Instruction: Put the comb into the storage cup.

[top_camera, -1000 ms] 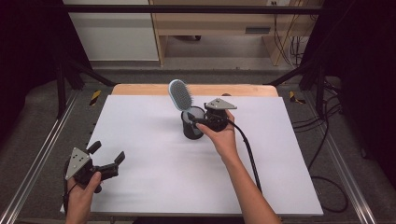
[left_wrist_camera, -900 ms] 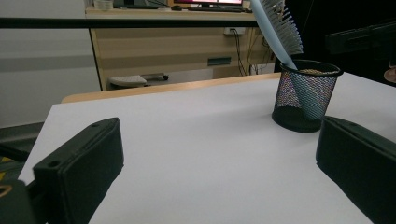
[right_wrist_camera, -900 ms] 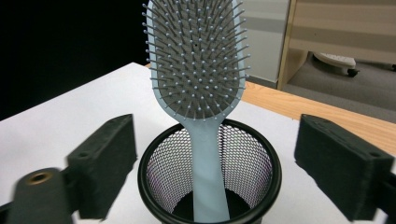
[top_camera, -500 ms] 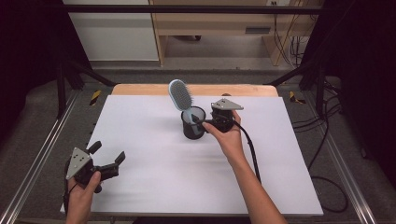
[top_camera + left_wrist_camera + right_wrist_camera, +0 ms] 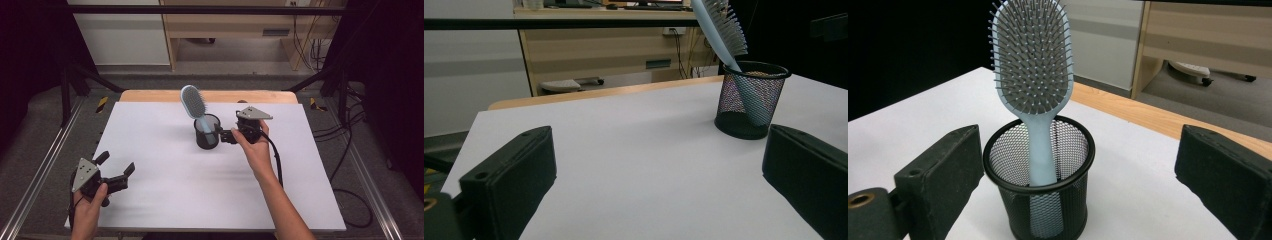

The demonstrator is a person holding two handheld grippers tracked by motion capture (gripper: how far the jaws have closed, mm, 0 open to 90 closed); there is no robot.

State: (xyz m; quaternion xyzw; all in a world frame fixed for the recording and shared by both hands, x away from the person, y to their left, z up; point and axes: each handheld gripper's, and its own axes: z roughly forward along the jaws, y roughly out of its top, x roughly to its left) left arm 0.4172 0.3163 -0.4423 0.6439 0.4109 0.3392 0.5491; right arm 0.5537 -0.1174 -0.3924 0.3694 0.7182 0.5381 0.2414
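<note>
Backed off, right gripper (image 5: 226,135) fingers have just opened beside hairbrush (image 5: 194,102), seemingly clear.

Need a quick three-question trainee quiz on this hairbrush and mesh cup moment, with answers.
1. True or false: the hairbrush lies flat on the table.
2. Which tool is nearer the mesh cup: A) left tool, B) right tool?
3. Fill in: the brush's handle stands inside the ____.

Key
1. False: it stands handle-down in the cup, leaning, bristle head above the rim.
2. B: the right tool is beside the cup; its jaws have just been opening and stand apart, pressing on nothing. The left tool rests open at the table's near left corner.
3. Mesh cup.
</note>
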